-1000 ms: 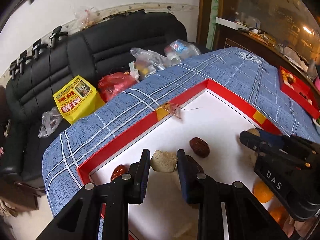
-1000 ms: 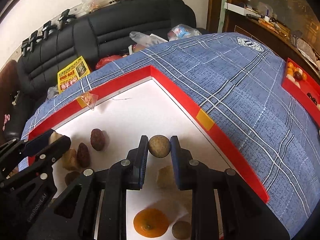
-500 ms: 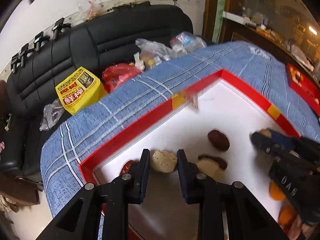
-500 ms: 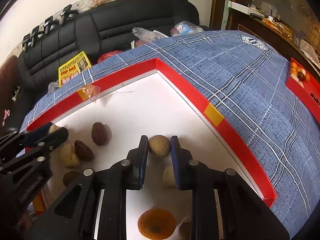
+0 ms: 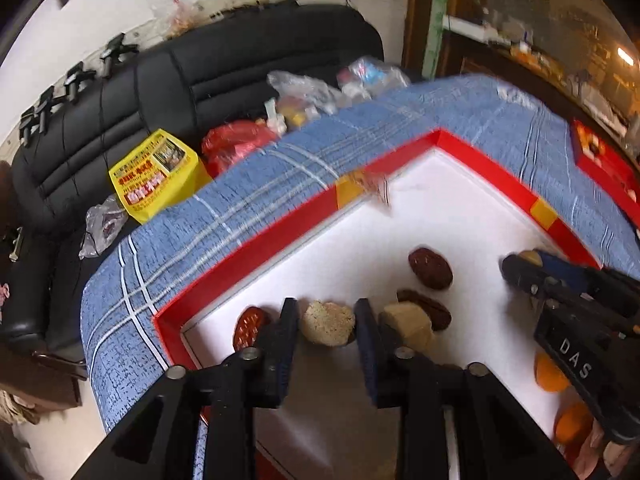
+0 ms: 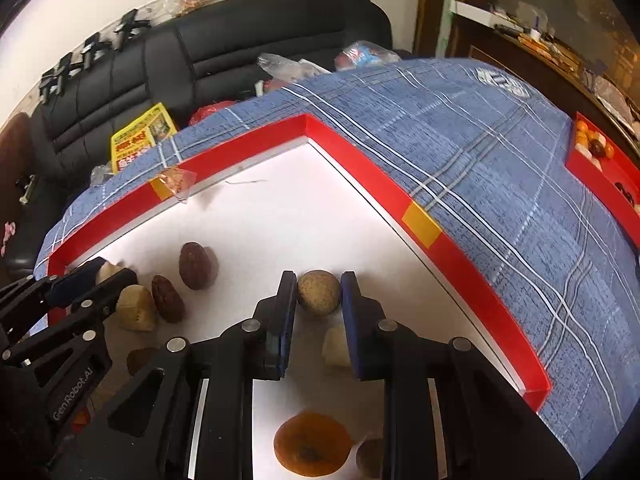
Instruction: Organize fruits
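1. The left tongs [image 5: 326, 322] point down into the near-left corner of a red-rimmed tray [image 5: 256, 236] with a white floor. Their jaws have just been opening, and a rough pale lump [image 5: 327, 322] sits between them. It lies close against the left pad, with a narrow gap on the right side, so the tongs are spread and not pinching it.
2. Just left of the left tongs lies a red date [image 5: 249, 322]. To the right are a tan chunk [image 5: 408, 322] and a dark brown date [image 5: 426, 308] touching it, and farther back lies another brown date [image 5: 430, 268].
3. The right tongs [image 6: 319, 293] are pinching a round tan-brown fruit [image 6: 319, 292] between both pads, above the tray's white floor.
4. Under the right tongs are a pale piece [image 6: 335, 346], an orange fruit [image 6: 310, 446] and a small brown one [image 6: 370, 458].
5. The tray sits on a blue plaid cloth [image 6: 480, 160] covering the tabletop. A second red tray [image 6: 600, 168] with small fruits stands at the cloth's far right edge.
6. Behind is a black sofa [image 5: 200, 72] holding a yellow bag [image 5: 154, 174].
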Available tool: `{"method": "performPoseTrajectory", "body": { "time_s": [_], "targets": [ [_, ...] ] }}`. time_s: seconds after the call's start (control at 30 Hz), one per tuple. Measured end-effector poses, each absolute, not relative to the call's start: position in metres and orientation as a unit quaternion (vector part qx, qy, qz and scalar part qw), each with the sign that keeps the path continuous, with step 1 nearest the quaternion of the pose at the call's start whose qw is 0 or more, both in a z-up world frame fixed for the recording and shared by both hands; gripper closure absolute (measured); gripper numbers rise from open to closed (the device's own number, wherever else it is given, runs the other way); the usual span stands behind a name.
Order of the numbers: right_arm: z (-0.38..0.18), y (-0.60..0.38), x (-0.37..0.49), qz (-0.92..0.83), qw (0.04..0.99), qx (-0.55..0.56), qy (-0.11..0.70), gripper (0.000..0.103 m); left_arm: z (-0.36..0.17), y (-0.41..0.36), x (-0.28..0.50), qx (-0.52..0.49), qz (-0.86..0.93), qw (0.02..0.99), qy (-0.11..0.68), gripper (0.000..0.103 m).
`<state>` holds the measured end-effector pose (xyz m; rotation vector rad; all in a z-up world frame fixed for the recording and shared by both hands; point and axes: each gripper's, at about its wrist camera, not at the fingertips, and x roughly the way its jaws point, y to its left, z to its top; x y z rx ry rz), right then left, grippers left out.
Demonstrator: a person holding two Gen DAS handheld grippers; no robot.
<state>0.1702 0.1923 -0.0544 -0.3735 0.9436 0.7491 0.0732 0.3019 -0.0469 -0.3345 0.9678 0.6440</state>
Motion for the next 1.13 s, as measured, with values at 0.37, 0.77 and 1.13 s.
{"method": "performPoseTrajectory", "body": {
  "time_s": [0.37,0.77,1.13],
  "targets": [
    [-0.035,0.175,0.154,0.323,0.817,-0.186,0.44,0.026,-0.028,0.286,0.055,-0.158,0.296,0.83,0.447,0.034],
    [0.029,0.081,0.078,0.343,0.862,-0.153,0.34,0.0,-0.001,0.227,0.002,-0.142,0.27,0.865,0.399,0.016],
    [0.032,0.017,0.021,0.358,0.863,-0.162,0.317,0.0,0.018,0.189,-0.026,-0.122,0.28,0.883,0.357,0.001]
  ]
}}
